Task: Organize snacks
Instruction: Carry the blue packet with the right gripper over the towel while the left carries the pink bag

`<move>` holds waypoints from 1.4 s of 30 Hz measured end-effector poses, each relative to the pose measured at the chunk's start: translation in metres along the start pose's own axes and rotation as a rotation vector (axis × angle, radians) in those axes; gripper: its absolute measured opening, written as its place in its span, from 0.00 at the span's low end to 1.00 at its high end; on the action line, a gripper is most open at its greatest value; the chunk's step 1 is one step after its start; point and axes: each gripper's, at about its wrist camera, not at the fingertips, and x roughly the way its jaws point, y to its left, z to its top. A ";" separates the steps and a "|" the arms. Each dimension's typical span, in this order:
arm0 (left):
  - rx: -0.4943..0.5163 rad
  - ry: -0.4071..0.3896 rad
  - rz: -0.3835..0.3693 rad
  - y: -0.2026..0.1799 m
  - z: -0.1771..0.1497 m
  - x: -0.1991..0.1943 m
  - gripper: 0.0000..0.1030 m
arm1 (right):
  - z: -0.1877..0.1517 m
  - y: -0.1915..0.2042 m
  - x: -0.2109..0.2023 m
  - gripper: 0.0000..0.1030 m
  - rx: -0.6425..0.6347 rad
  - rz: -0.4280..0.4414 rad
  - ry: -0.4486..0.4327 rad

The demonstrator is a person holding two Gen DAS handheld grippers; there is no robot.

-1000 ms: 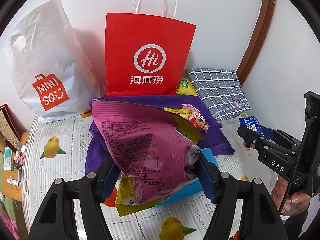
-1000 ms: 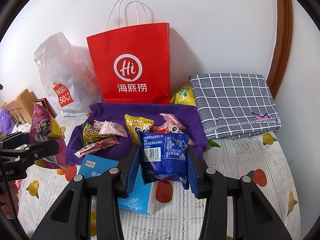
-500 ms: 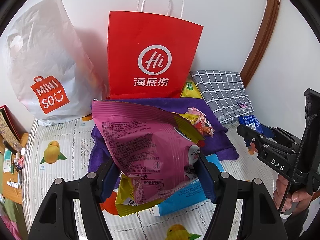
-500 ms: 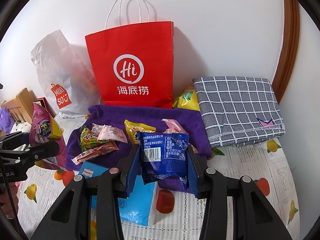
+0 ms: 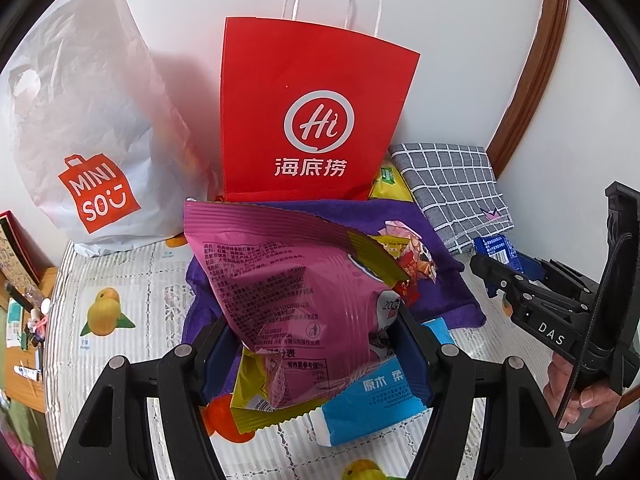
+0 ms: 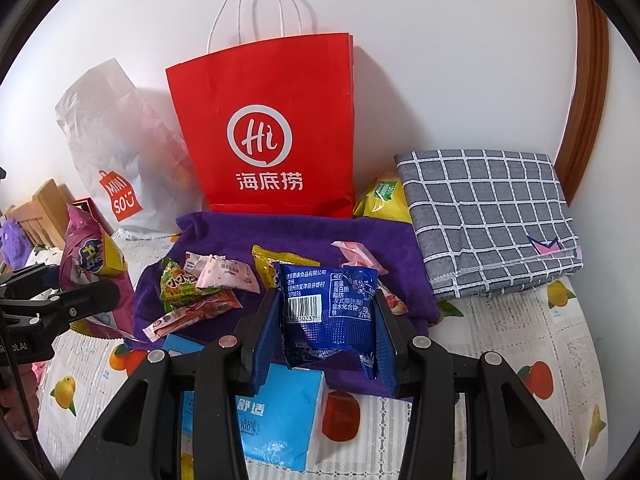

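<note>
My left gripper (image 5: 316,356) is shut on a large pink snack bag (image 5: 292,292), held up above the table in front of the red paper bag (image 5: 316,120). My right gripper (image 6: 326,332) is shut on a small blue snack packet (image 6: 330,312), above the purple towel (image 6: 304,236). Several small snack packets (image 6: 200,284) lie loose on that towel. From the left wrist view the right gripper (image 5: 500,268) shows at the right edge with the blue packet (image 5: 496,248). The right wrist view shows the left gripper (image 6: 100,292) and pink bag (image 6: 92,264) at the left edge.
A white MINISO plastic bag (image 5: 88,128) stands left of the red bag against the wall. A folded grey checked cloth (image 6: 484,216) lies at the right, with a yellow packet (image 6: 384,200) beside it. A blue tissue pack (image 6: 272,412) rests on the fruit-print tablecloth (image 6: 520,344).
Both grippers have moved a little forward toward the red bag and wall, each keeping its packet; the bags look larger and closer now.
</note>
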 end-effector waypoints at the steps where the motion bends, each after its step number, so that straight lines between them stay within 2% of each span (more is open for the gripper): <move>1: 0.000 0.000 0.000 0.000 0.000 0.000 0.67 | 0.001 0.000 0.001 0.42 0.000 0.000 0.000; 42: -0.052 0.024 0.013 0.035 0.031 0.047 0.67 | 0.023 -0.016 0.051 0.42 0.008 -0.011 0.020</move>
